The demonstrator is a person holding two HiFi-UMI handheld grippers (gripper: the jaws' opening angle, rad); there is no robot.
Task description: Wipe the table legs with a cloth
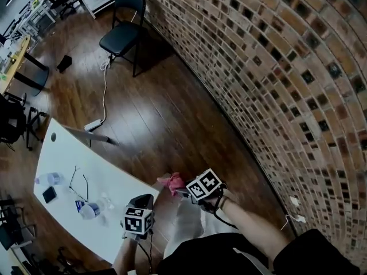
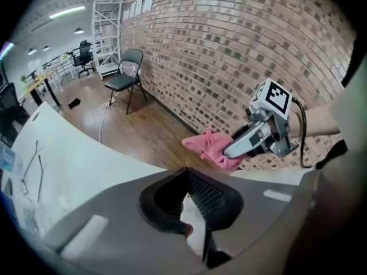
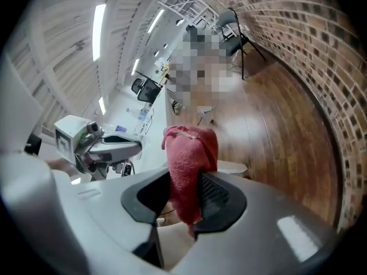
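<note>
A pink cloth (image 1: 171, 181) hangs bunched from my right gripper (image 1: 180, 189), which is shut on it just off the near corner of the white table (image 1: 69, 153). In the right gripper view the cloth (image 3: 192, 153) fills the gap between the pads and flops over their tips. My left gripper (image 1: 143, 202) hovers over the table's near edge with its jaws together and nothing between them. From the left gripper view, the right gripper (image 2: 232, 149) holds the cloth (image 2: 209, 146) ahead, above the wood floor. A grey table leg (image 1: 92, 135) slants out from the far corner.
A brick wall (image 1: 275, 85) curves along the right. A black folding chair (image 1: 123, 33) stands far back, and a white cable runs to a power strip (image 1: 93, 125) on the floor. Glasses (image 1: 77, 182), a phone (image 1: 49, 195) and a bottle (image 1: 49, 179) lie on the table.
</note>
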